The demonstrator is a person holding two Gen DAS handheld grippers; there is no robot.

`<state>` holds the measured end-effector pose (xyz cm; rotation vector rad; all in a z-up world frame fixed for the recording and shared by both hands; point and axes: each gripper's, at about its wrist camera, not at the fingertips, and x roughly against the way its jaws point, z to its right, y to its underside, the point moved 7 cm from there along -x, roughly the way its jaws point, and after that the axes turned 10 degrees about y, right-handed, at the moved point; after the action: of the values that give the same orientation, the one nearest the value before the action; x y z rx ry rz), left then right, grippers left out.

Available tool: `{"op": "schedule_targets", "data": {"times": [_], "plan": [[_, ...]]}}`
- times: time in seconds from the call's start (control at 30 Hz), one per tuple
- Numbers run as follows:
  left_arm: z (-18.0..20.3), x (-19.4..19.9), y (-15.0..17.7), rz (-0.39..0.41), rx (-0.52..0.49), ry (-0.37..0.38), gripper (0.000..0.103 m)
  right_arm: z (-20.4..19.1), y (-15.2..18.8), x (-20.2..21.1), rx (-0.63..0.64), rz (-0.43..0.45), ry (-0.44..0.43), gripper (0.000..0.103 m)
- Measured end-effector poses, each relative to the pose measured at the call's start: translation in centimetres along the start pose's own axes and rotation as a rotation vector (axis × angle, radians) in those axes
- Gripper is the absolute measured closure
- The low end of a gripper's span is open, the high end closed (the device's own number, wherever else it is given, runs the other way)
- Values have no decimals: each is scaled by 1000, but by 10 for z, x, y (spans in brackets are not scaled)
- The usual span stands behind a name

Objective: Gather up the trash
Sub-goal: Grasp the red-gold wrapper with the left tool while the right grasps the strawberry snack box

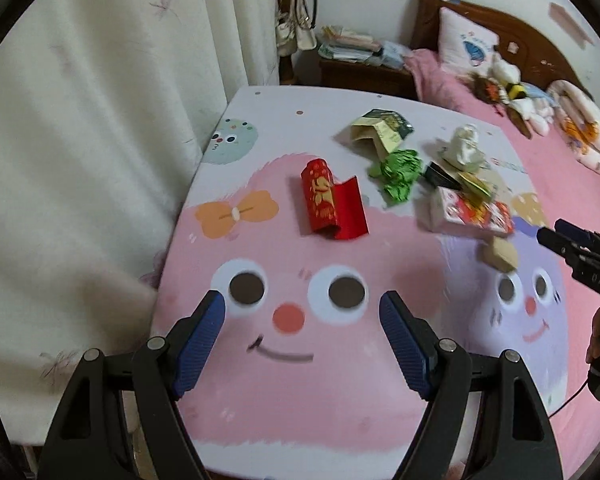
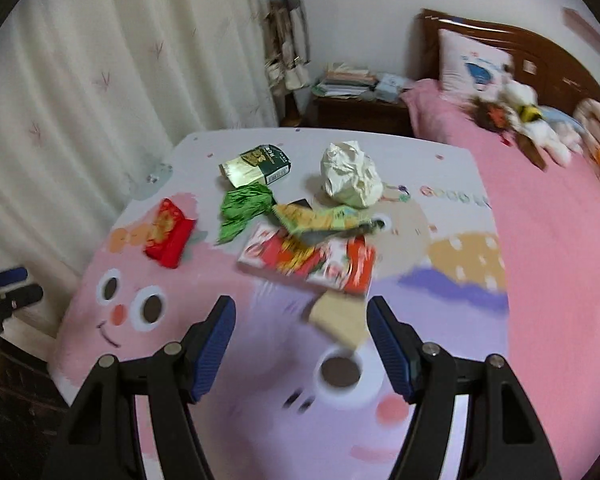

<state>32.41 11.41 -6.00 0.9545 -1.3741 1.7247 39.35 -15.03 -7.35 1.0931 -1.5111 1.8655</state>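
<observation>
On the cartoon-printed table (image 1: pixel 300 420) between curtain (image 1: pixel 80 160) and bed (image 2: pixel 560 240), I see the trash strewn across the far half, the near half bare. Largest is the flat red-and-white box (image 2: pixel 308 260), light card I judge, stiff enough to pinch by its near edge, with a yellow wrapper (image 2: pixel 320 216) lying over it. Behind it sits a crumpled white paper ball (image 2: pixel 352 176), soft and springy, best squeezed across its middle. Left of those lie a red packet (image 1: pixel 332 204), a green-and-cream carton (image 2: pixel 256 164) and a crinkled green wrapper (image 2: pixel 244 208), all light and likely to slide when nudged. Smallest is a tan card piece (image 2: pixel 340 320), near my right gripper (image 2: pixel 302 340), whose jaws stand apart and empty. My left gripper (image 1: pixel 302 340) is likewise spread wide, holding nothing, over bare tabletop. I have open room to approach from the near side; the curtain crowds the left edge.
</observation>
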Motion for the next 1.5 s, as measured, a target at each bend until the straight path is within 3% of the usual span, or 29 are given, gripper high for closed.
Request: {"op": "schedule_targets", "data": {"times": [0.3, 0.33, 0.47, 0.6, 0.77, 0.9, 1.07, 1.4, 1.5], "plan": [[0, -86, -38, -96, 87, -26, 25, 2, -14, -90, 198, -134, -70, 32], [0, -91, -38, -104, 88, -26, 25, 1, -17, -92, 223, -113, -76, 27], [-2, -119, -42, -146, 96, -37, 25, -10, -23, -101, 326, -115, -119, 21], [-5, -139, -49, -165, 122, -36, 25, -25, -24, -111, 422, -155, -174, 21], [-11, -156, -57, -190, 159, -35, 25, -46, -19, -120, 528, -154, -157, 21], [-7, -170, -63, -219, 169, -14, 25, -53, -19, -122, 532, -166, -172, 23], [4, -186, -68, -250, 142, -7, 25, -56, -22, -119, 509, -158, -181, 43], [14, -210, -70, -299, 107, -88, 25, -59, -20, -116, 439, -156, -201, 46], [18, -209, -69, -282, 107, -62, 51, -60, -20, -113, 421, -149, -208, 47]]}}
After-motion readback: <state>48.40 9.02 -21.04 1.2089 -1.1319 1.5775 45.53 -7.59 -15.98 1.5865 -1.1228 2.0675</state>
